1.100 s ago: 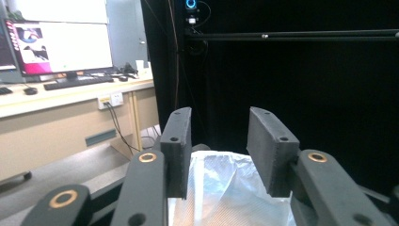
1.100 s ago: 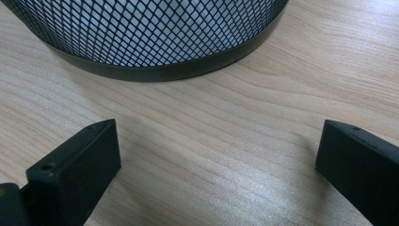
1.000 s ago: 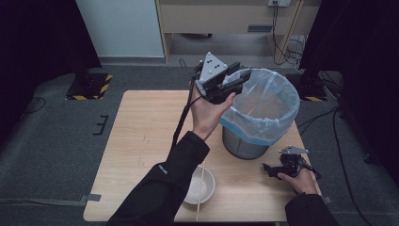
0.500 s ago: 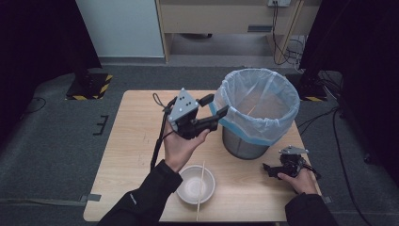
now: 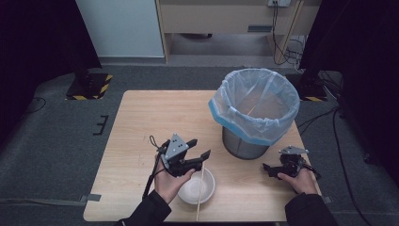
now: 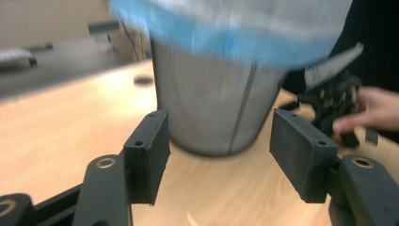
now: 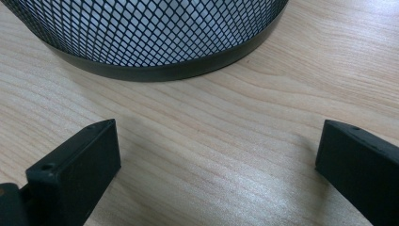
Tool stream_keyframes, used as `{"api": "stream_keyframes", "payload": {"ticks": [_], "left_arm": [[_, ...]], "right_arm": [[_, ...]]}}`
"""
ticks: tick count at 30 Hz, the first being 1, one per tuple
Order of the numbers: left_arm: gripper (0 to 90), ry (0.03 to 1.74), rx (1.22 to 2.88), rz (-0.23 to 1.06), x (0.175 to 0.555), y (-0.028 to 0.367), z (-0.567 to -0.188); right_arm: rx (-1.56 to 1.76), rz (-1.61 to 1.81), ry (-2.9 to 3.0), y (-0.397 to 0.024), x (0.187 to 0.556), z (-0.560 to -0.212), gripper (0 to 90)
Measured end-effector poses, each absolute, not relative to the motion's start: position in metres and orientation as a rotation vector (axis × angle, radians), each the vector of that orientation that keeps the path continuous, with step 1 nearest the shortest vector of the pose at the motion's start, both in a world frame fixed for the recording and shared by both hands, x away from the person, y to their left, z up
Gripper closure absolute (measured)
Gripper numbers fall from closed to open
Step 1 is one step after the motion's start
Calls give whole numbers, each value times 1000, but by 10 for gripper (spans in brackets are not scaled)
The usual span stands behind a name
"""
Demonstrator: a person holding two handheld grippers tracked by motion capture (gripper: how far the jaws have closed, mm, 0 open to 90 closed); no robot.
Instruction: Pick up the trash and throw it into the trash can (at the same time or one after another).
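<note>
Pale wood of the table (image 5: 141, 122) is seen under a mesh bin (image 5: 244, 146) with a blue-rimmed liner. A white bowl (image 5: 188, 190) lies just below and right of the left gripper (image 5: 201, 149), whose jaws, just opened wider, are held apart with nothing between them. A thin wooden stick (image 5: 201, 190) is laid across the bowl, its long axis running away from the person. The right gripper (image 5: 267, 168) is rested open beside the bin. The stick's near end is lost at the table edge.
</note>
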State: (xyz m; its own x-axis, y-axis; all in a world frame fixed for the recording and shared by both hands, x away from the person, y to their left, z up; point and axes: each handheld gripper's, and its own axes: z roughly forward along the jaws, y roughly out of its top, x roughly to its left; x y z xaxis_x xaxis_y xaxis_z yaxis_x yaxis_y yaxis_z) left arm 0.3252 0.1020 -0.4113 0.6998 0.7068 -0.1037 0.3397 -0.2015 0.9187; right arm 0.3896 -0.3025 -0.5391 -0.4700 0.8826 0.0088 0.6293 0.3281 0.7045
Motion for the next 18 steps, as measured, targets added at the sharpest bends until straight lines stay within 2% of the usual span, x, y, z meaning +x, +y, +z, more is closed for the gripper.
{"api": "stream_keyframes", "payload": {"ticks": [9, 18], "left_arm": [[379, 888, 1894, 355, 312, 104, -456], [437, 913, 1969, 310, 308, 97, -478]], "right_arm": [[1340, 923, 2222, -302, 390, -539, 7], [1343, 923, 2223, -302, 389, -539, 7]]}}
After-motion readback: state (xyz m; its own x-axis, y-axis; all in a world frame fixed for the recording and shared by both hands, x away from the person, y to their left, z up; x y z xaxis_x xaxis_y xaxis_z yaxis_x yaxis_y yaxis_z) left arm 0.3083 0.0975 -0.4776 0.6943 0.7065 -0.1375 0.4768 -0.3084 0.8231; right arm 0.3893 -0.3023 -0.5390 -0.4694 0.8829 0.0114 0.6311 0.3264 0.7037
